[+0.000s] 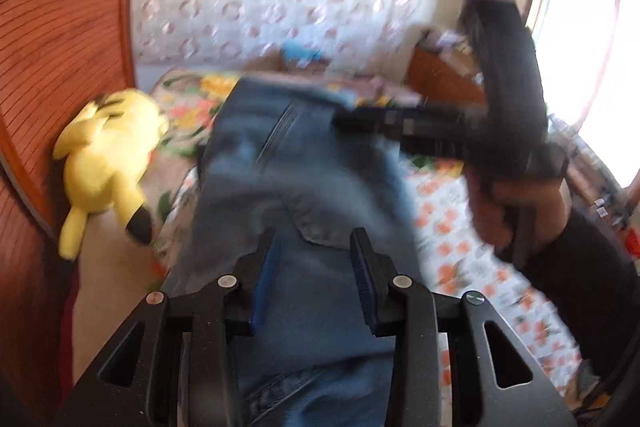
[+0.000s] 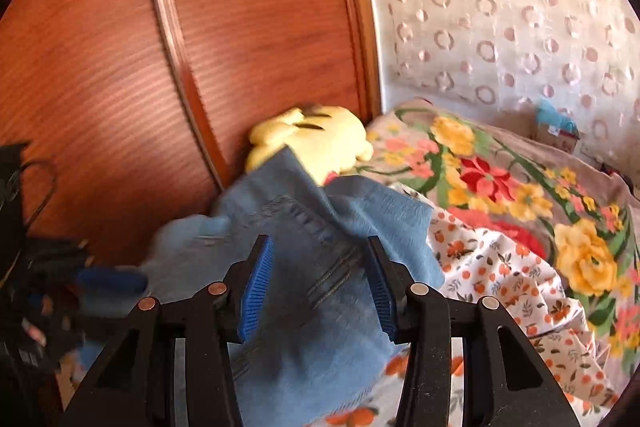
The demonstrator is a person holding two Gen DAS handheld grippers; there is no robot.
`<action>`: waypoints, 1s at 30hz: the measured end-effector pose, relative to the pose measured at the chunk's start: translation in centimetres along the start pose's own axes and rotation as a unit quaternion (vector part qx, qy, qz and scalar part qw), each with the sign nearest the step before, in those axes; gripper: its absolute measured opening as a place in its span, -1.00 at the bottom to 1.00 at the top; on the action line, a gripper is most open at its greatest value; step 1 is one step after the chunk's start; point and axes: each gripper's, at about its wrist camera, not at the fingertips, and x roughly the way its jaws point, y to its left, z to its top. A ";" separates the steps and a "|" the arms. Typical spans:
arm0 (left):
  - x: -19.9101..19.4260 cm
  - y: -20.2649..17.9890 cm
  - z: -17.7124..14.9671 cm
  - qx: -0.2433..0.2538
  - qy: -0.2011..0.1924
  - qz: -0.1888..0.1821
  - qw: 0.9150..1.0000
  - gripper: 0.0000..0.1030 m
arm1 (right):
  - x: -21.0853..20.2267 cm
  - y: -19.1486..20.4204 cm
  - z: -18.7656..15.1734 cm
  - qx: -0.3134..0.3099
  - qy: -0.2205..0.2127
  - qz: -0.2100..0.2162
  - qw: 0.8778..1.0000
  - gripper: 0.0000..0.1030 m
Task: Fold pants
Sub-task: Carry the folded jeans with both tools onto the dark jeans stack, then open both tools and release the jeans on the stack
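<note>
Blue jeans point(image 1: 288, 155) lie along the bed, waistband and pocket seams at the far end. My left gripper point(image 1: 316, 235) hovers over the middle of them, open, blue pads apart, denim showing under the gap and nothing pinched. In the right wrist view a bunched end of the jeans point(image 2: 360, 215) lies ahead. My right gripper point(image 2: 318, 241) is open just above it, with no cloth pressed between its pads. A hand point(image 1: 516, 215) in a dark sleeve holds the blurred right gripper over the jeans' far right edge.
A yellow plush toy point(image 1: 108, 163) point(image 2: 316, 135) rests against the wooden panel point(image 1: 60, 47) point(image 2: 240, 27) beside the jeans. An orange-print sheet point(image 1: 460, 227) point(image 2: 500, 267) and a floral blanket point(image 2: 520, 187) cover the bed. A bright window point(image 1: 592, 67) is at the right.
</note>
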 end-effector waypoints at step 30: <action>-2.7 2.3 -8.4 -0.031 0.001 0.062 0.998 0.00 | -10.0 7.3 -7.1 0.009 -0.011 -0.034 0.999 -0.09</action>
